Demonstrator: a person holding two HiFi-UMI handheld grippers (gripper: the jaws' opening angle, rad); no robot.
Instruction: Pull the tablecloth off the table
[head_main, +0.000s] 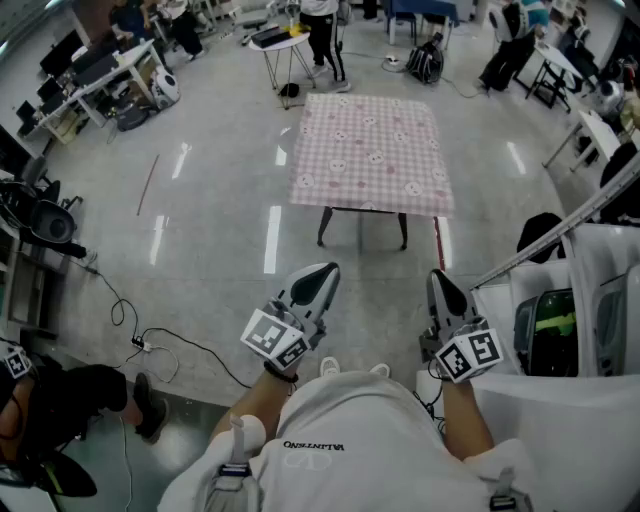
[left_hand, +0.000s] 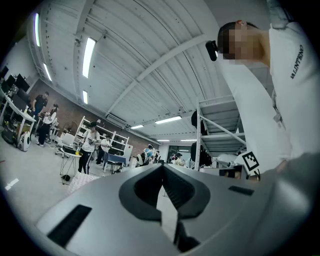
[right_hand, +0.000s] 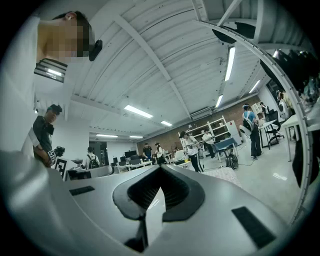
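Left gripper (head_main: 322, 275) and right gripper (head_main: 441, 283), both closed and empty, point toward the table (head_main: 322, 226), well short of it.

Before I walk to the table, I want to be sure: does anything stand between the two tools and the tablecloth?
Nothing visible does. Only bare floor lies between the left tool, the right tool and the tablecloth ahead. A cable lies off to the left, outside that path.

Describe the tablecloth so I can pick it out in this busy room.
On the open grey floor straight ahead of the person stands one dark-legged table. The tablecloth covers its whole top and hangs over the near edge. Only it is pink-and-white checked with small round prints; the desks around have no cloth.
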